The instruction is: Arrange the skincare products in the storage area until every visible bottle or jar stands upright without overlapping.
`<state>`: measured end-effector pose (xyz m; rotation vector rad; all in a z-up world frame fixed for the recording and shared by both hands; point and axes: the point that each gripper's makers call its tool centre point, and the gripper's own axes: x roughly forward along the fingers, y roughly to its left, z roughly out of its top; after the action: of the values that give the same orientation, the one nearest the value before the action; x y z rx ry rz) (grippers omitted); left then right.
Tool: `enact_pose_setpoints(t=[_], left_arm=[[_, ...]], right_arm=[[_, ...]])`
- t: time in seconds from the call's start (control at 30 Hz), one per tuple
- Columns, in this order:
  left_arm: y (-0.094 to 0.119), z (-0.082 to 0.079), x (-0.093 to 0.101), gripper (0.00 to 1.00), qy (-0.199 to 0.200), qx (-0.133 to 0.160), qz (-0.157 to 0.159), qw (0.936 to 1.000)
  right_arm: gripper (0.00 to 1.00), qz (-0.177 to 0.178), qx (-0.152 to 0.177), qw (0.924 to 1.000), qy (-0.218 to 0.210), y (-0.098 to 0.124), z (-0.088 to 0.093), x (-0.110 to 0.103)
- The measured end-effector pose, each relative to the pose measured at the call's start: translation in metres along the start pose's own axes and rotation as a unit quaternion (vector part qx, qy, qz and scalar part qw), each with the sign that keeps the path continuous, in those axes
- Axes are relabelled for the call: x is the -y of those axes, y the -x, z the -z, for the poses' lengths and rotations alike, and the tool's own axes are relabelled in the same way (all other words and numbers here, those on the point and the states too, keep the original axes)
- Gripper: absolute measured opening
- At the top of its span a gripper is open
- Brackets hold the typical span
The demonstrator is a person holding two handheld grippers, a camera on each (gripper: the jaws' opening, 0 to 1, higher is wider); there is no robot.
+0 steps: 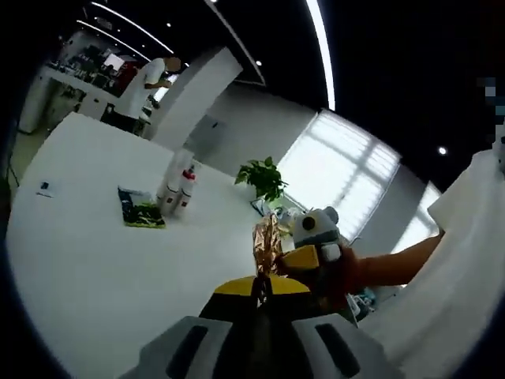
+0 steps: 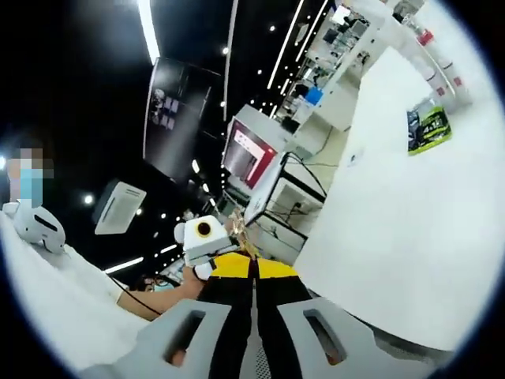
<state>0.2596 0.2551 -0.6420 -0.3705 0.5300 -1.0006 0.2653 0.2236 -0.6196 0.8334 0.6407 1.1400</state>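
Two white bottles with red caps [image 1: 177, 192] stand upright, side by side, far out on the white table [image 1: 95, 260]. My left gripper [image 1: 261, 286] has its yellow-tipped jaws pressed together at the foot of a crinkled gold foil packet [image 1: 267, 239]. The right gripper [image 1: 309, 254] comes in from the right and meets the same packet. In the right gripper view my right gripper [image 2: 253, 264] is shut too, with the gold foil packet [image 2: 241, 229] sticking up from its tips and the left gripper [image 2: 203, 237] just behind it. Both grippers are held well above the table.
A dark green flat packet [image 1: 142, 212] lies by the bottles, seen again as a green packet [image 2: 428, 129]. A small card [image 1: 45, 188] lies at the table's left. A potted plant [image 1: 263, 178] stands at the far edge. A person [image 1: 148, 83] stands at the back.
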Motion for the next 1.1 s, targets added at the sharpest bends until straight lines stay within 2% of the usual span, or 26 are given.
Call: enact_pose_setpoints(t=[0.07,0.13,0.23,0.3,0.37,0.43,0.47,0.5,0.53,0.57,0.67,0.7,0.77,0.8,0.87,0.93,1.03,1.07,1.1], left_arm=[[-0.002,0.003,-0.008,0.13,-0.017,-0.007,-0.024,0.9995],[-0.003,0.006,-0.012,0.20,-0.014,-0.015,-0.035,0.9992],[-0.005,0.014,-0.022,0.22,-0.049,-0.039,-0.071,0.9955],[-0.008,0.019,-0.023,0.23,-0.061,-0.051,-0.079,0.9938],[-0.011,0.025,-0.031,0.25,-0.086,-0.069,-0.109,0.9879],[-0.012,0.034,-0.049,0.26,-0.136,-0.100,-0.167,0.9715],[-0.008,0.044,-0.067,0.26,-0.167,-0.138,-0.218,0.9516],[-0.007,0.049,-0.077,0.28,-0.185,-0.159,-0.244,0.9387],[-0.007,0.056,-0.086,0.30,-0.204,-0.184,-0.255,0.9271],[-0.004,0.060,-0.089,0.31,-0.213,-0.201,-0.260,0.9204],[-0.001,0.060,-0.091,0.31,-0.207,-0.200,-0.263,0.9207],[0.000,0.066,-0.092,0.31,-0.204,-0.216,-0.265,0.9174],[0.001,0.074,-0.097,0.31,-0.224,-0.249,-0.268,0.9032],[0.001,0.078,-0.097,0.32,-0.226,-0.258,-0.267,0.9005],[0.000,0.080,-0.097,0.32,-0.221,-0.256,-0.265,0.9029],[0.002,0.081,-0.098,0.32,-0.219,-0.260,-0.270,0.9010],[0.006,0.082,-0.104,0.32,-0.225,-0.271,-0.288,0.8905],[0.009,0.081,-0.108,0.32,-0.237,-0.277,-0.298,0.8824],[0.008,0.079,-0.107,0.31,-0.245,-0.272,-0.297,0.8821]], right_arm=[[0.00,0.006,0.009,0.9999,-0.009,0.002,-0.004,0.005],[0.00,0.012,0.014,0.9997,-0.018,0.003,-0.006,0.011],[0.00,0.014,0.027,0.9991,-0.031,0.003,-0.010,0.015],[0.00,0.016,0.035,0.9985,-0.039,0.003,-0.012,0.018],[0.00,0.021,0.039,0.9980,-0.045,0.002,-0.013,0.022],[0.00,0.023,0.043,0.9972,-0.057,0.003,-0.014,0.026],[0.00,0.028,0.050,0.9964,-0.063,0.004,-0.016,0.028],[0.00,0.028,0.055,0.9958,-0.067,0.005,-0.017,0.030],[0.00,0.029,0.057,0.9953,-0.072,0.005,-0.017,0.031],[0.00,0.033,0.058,0.9949,-0.076,0.006,-0.018,0.034],[0.00,0.031,0.073,0.9929,-0.089,0.008,-0.023,0.038],[0.00,0.039,0.077,0.9904,-0.108,0.009,-0.023,0.043],[0.00,0.032,0.081,0.9898,-0.113,0.010,-0.024,0.046],[0.00,0.027,0.085,0.9890,-0.118,0.010,-0.026,0.046],[0.00,0.026,0.087,0.9877,-0.128,0.009,-0.028,0.052],[0.00,0.026,0.090,0.9870,-0.131,0.008,-0.031,0.056],[0.00,0.026,0.091,0.9843,-0.149,0.006,-0.039,0.068],[0.00,0.021,0.094,0.9850,-0.143,0.005,-0.044,0.072],[0.00,0.018,0.099,0.9848,-0.141,0.005,-0.048,0.074]])
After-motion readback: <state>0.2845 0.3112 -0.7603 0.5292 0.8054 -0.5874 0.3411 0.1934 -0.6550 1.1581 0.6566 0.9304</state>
